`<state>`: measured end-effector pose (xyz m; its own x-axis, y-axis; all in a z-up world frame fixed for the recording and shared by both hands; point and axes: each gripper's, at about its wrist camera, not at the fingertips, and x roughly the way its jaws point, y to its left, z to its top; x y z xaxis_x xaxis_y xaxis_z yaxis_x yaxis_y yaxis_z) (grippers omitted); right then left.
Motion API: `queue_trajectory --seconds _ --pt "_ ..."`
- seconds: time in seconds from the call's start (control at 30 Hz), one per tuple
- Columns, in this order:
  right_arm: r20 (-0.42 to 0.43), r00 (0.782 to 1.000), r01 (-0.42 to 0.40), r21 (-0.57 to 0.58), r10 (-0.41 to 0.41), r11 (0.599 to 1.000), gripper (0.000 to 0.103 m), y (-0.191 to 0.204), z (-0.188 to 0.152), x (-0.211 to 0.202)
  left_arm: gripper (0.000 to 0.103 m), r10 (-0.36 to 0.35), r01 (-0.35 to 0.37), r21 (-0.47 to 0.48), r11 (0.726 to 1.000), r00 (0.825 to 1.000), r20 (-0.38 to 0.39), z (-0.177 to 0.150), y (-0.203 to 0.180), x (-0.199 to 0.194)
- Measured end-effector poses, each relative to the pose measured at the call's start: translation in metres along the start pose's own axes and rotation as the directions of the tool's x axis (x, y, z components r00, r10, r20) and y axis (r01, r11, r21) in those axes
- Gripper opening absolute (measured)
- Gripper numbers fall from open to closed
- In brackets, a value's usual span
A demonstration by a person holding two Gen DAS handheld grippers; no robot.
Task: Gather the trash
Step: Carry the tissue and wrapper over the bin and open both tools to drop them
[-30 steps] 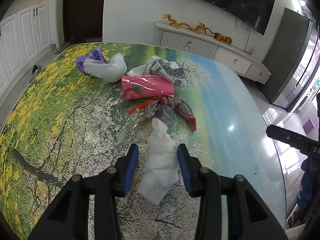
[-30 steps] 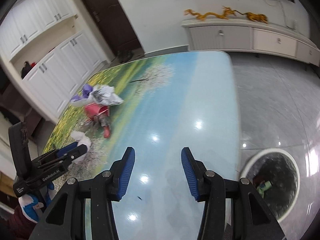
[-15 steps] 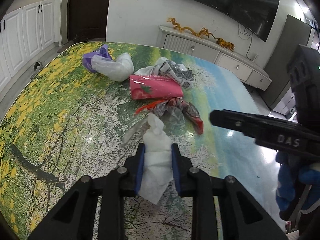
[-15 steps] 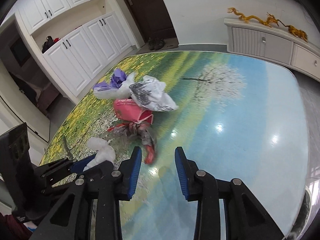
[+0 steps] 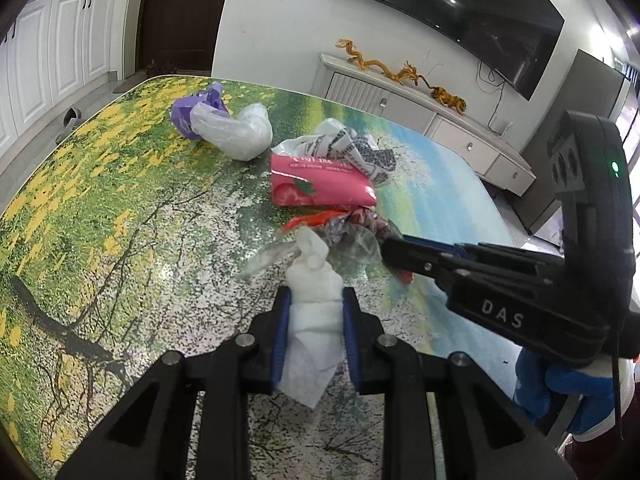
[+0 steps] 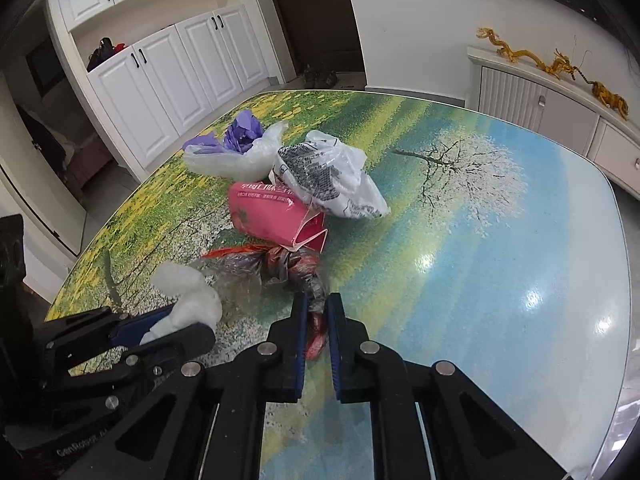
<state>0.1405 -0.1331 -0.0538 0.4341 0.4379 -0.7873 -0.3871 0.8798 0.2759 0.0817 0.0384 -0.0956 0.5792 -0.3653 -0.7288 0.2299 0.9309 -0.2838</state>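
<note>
Trash pile on a printed table, partly screened by two handheld grippers

The right gripper [image 5: 394,254] covers the near end of the crumpled red wrapper [image 5: 340,226] in the left wrist view. The tissue [image 6: 186,300] disappears behind the left gripper [image 6: 160,330] in the right wrist view. The printed bag [image 5: 352,148] is half hidden behind the pink packet [image 5: 320,184], whose lettering is too small to read. The purple bag [image 6: 240,134] sits partly behind the clear bag [image 6: 232,162]. The blue-gloved hand [image 5: 560,392] is cut off at the frame's edge.
</note>
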Motion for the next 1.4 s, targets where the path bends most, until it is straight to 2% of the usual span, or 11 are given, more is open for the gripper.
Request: queue_trajectory --seconds 0.2,0.37,0.5,0.63,0.73,1.2,1.4 --pt "0.011 1.000 0.005 0.042 -0.006 0.999 0.009 -0.008 -0.019 -0.019 0.022 -0.005 0.005 -0.011 1.000 1.000 0.001 0.000 0.003 0.000" --pt "0.024 0.998 0.050 0.071 -0.052 0.996 0.009 -0.021 -0.037 -0.043 0.022 0.000 0.000 -0.019 1.000 1.000 0.004 -0.002 0.003 -0.002" --pt "0.045 0.991 0.123 0.099 -0.128 0.987 0.009 -0.032 -0.048 -0.064 0.022 0.018 -0.018 -0.016 1.000 1.000 0.005 -0.004 0.001 -0.003" --pt "0.062 0.973 0.216 0.094 -0.223 0.972 0.009 -0.037 -0.053 -0.081 0.022 0.049 -0.049 0.009 0.999 0.999 0.003 -0.007 -0.007 -0.005" --pt "0.085 0.964 0.245 0.086 -0.252 0.966 0.009 -0.037 -0.053 -0.094 0.022 0.047 -0.047 0.029 0.998 0.999 -0.001 -0.010 -0.015 -0.008" --pt "0.202 0.948 0.218 0.142 -0.244 0.966 0.009 -0.036 -0.053 -0.145 0.022 0.009 -0.014 0.067 0.998 0.997 0.076 0.008 -0.037 -0.046" --pt "0.241 0.935 0.213 0.203 -0.260 0.956 0.009 -0.053 -0.063 -0.169 0.021 -0.035 0.024 0.123 0.992 0.995 0.089 0.021 -0.064 -0.058"
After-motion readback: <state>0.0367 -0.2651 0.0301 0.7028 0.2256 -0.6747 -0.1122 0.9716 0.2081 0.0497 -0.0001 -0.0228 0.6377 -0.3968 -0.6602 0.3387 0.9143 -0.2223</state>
